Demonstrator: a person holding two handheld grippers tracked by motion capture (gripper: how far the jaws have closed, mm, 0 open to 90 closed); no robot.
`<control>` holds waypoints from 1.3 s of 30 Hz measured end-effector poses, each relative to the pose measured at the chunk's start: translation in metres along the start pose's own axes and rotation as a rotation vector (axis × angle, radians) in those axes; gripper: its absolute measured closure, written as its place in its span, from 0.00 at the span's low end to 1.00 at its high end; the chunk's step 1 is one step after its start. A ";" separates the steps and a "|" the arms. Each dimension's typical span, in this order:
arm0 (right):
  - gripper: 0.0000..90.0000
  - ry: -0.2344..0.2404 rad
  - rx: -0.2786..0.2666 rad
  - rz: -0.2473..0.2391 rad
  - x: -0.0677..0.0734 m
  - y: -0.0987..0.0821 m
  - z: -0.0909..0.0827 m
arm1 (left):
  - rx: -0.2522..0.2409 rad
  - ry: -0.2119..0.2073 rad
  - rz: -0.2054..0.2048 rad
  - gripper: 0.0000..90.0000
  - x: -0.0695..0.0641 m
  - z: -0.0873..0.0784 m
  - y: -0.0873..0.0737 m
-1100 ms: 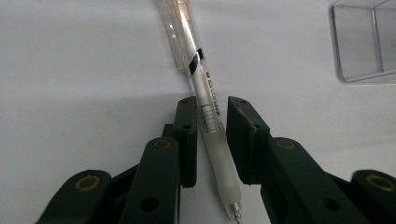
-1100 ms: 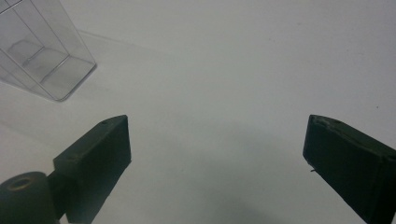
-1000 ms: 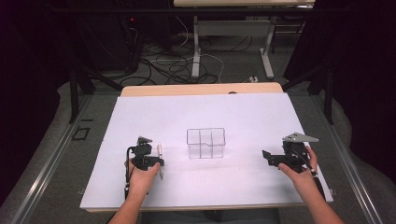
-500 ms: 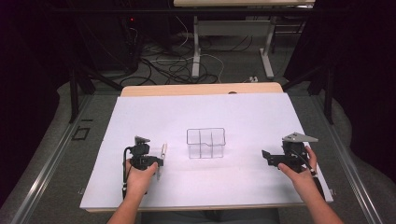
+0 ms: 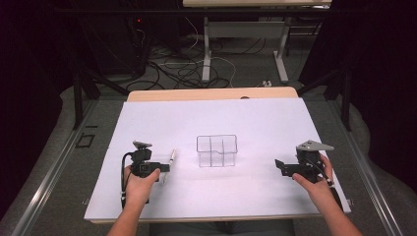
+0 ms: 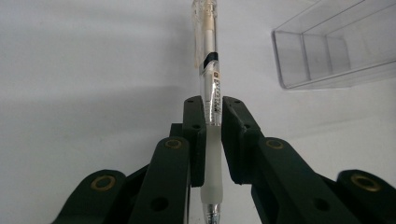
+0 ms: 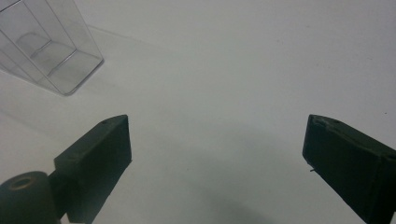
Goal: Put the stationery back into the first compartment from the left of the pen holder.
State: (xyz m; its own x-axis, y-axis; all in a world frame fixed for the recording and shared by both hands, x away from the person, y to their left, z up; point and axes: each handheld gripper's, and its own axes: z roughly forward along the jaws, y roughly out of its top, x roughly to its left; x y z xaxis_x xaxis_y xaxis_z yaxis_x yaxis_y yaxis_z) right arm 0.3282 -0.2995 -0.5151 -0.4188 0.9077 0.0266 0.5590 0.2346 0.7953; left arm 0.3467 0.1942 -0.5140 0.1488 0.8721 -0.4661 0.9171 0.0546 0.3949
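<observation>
There is one pen. It is a see-through pen, at the near left of the worktop.

There is one clear box, in the middle of the worktop. It is split into little rooms by thin walls. Three rooms can be counted from above: two small ones on the far side and at least one on the near side. The walls are clear, so the full count is hard to tell.

There are two grippers. The left gripper is at the near left and the right gripper is at the near right. Each gripper has two black jaws, so that makes four jaws.

There are two hands, one on each gripper.

There is one white worktop.
</observation>
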 end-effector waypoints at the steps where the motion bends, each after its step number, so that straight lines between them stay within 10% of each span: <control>1: 0.08 -0.005 -0.002 0.002 0.000 0.000 0.000 | -0.008 -0.004 0.010 0.89 0.000 -0.002 0.000; 20: 0.00 -0.009 -0.012 -0.127 0.016 0.004 -0.003 | -0.060 -0.116 0.056 0.89 -0.002 -0.041 0.008; 27: 0.12 -0.042 -0.070 -0.364 0.043 0.015 -0.011 | -0.046 -0.155 0.119 0.89 -0.019 -0.052 0.011; 39: 0.40 -0.048 -0.221 -0.906 0.097 0.034 -0.025 | 0.027 -0.248 0.248 0.89 -0.064 -0.054 0.023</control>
State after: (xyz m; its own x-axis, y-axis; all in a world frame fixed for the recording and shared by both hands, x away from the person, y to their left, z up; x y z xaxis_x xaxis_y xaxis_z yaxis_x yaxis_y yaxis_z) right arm 0.2885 -0.2122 -0.4706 -0.5959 0.4250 -0.6814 -0.1178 0.7930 0.5977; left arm 0.3377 0.1657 -0.4322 0.4505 0.7126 -0.5378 0.8506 -0.1597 0.5010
